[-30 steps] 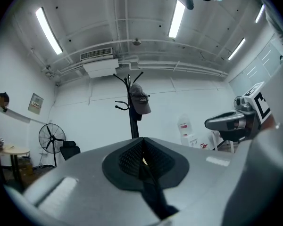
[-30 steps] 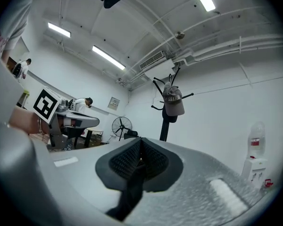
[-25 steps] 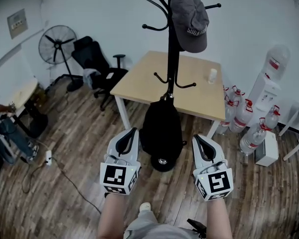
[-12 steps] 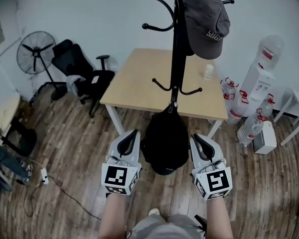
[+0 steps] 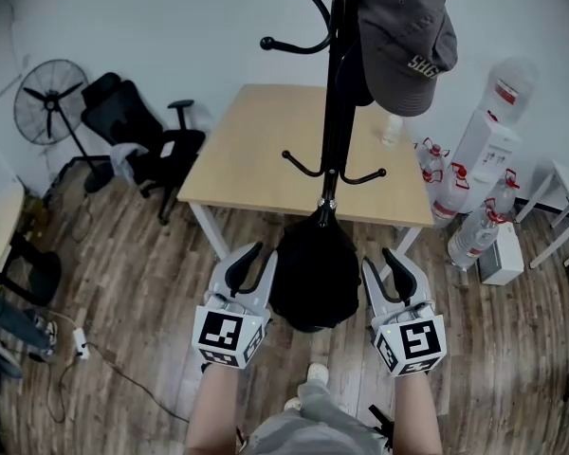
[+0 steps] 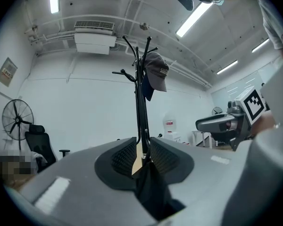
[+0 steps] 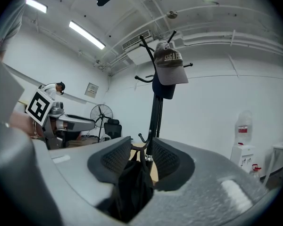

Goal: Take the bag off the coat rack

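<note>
As the claws stand: left claw and right claw both gape wide, gripping nothing, flanking the bag.
Bag: black, hung by its top loop on the rack, low down, before the table.
Handling: likely soft and slumping; its sides would just dent.
Hold: the loop, raised clear of its hook.

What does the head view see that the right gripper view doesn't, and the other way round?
Only the head view shows the wooden floor and the water bottles standing on it. Only the right gripper view shows the ceiling lights and the air-conditioning unit. Both show the coat rack, the cap hanging on it, the black bag hanging lower down, and the fan.
</note>
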